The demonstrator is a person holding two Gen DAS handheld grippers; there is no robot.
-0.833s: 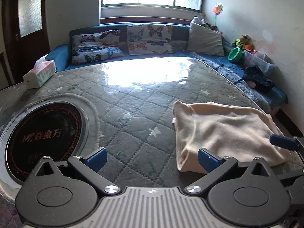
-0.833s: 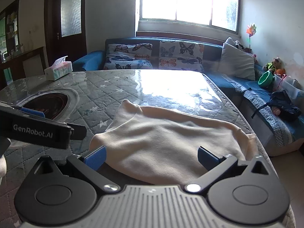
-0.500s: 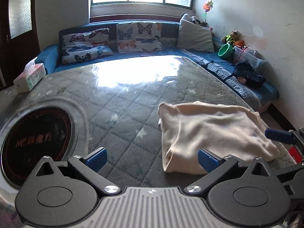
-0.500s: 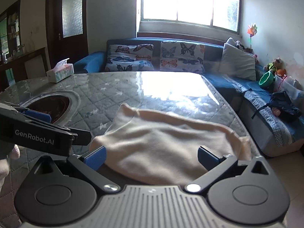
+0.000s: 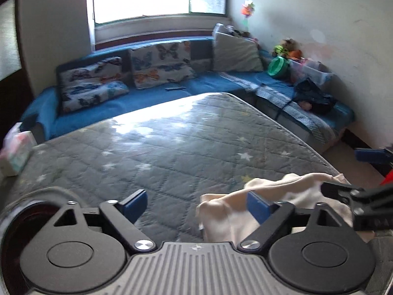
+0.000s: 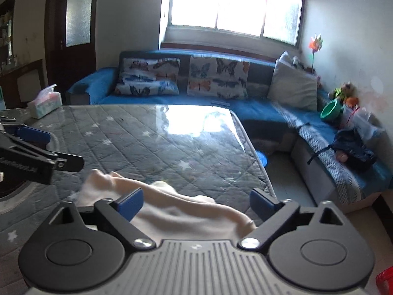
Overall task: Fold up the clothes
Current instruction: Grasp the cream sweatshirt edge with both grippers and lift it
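- One cream garment (image 5: pixel 282 196) lies bunched at the near right corner of the table (image 5: pixel 172 135), close to the table's right edge; in the right wrist view the same garment (image 6: pixel 186 211) runs under the tongs and its near part is hidden behind the gripper body.
- Two grippers show. The left gripper (image 5: pixel 196 205) has its blue fingers spread wide, gripping nothing; the right-hand finger stands in front of the cloth, and contact cannot be judged.
- The right gripper (image 6: pixel 196 202) is also spread wide and empty, hanging over the garment with the cloth between its fingers but not pinched.
- Each gripper appears at the edge of the other's view, cut off by the frame.
- One quilted grey cover with pale stars lies over the table under a glossy top; window glare washes out its middle.
- One round dark burner (image 5: pixel 22 223) is set into the table at the near left, mostly hidden behind the left gripper.
- One tissue box (image 6: pixel 45 102) sits at the far left of the table.
- One blue sofa (image 6: pixel 258 108) wraps round the far and right sides, with two butterfly cushions (image 6: pixel 217 77) and one grey cushion (image 6: pixel 293 89).
- One green bowl (image 6: pixel 331 109), soft toys too small to count, one pinwheel (image 6: pixel 315 43) and one dark bundle (image 6: pixel 353 147) sit along the right side.
- Both views are blurred.
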